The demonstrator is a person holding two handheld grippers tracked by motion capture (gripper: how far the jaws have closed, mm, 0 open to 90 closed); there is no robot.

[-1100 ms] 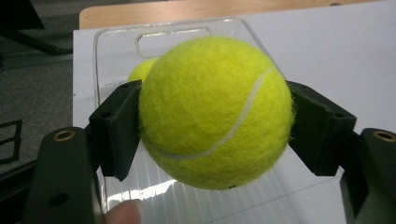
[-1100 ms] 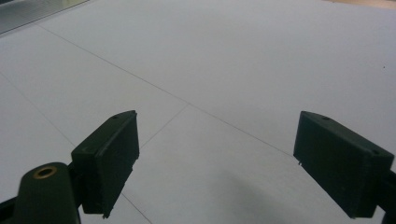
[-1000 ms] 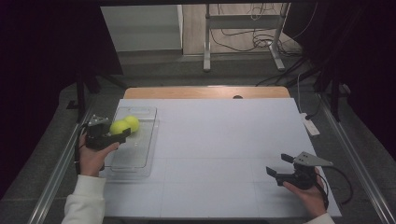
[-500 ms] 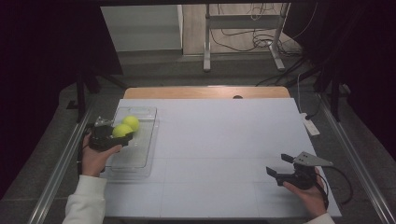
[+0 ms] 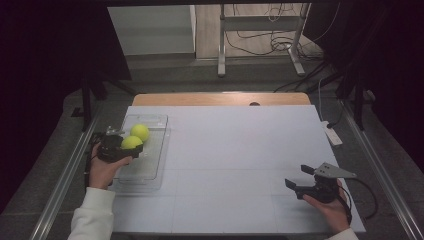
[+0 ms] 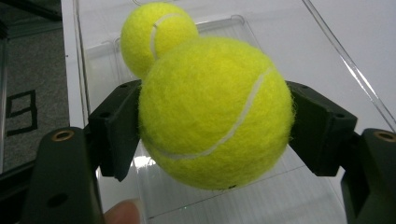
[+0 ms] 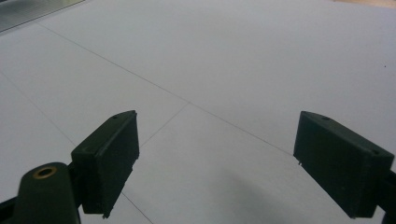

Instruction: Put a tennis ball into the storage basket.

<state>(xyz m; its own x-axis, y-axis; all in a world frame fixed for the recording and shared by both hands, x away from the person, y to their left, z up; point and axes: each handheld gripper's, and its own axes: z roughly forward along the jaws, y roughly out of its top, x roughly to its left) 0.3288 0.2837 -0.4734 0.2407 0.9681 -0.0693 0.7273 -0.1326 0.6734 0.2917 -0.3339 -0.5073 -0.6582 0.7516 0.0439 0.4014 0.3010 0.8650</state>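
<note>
I am holding the left claw (image 5: 131, 146) at the left of the high view, over the clear plastic tray (image 5: 157, 145), and it is gripping a tennis ball (image 5: 131, 142). In the left gripper view the held tennis ball (image 6: 217, 112) is sitting squarely between the two black jaws, with one pad pressing on its left flank and the other on its right, so the ball is bulging out above and below them. Its white seam is curving across the face that is turned to the camera. A fingertip (image 6: 123, 212) is showing at the bottom edge of that view, under the left jaw.

The second tennis ball (image 5: 140, 132) is lying in the tray just beyond the held one, toward the upper part of the frame. In the left gripper view this second ball (image 6: 152, 35) is peeking out at the upper left behind the held ball, and the two look to be touching or nearly so; I cannot tell which. The ribbed floor of the tray (image 6: 261, 205) is showing beneath the held ball, and whether the ball is resting on it or hanging just above it I cannot tell.

I am keeping the right claw (image 5: 298, 178) at the lower right of the high view, well apart from the tray. Its jaws are standing wide open with nothing between them, over the bare white bench (image 7: 224, 60).
</note>
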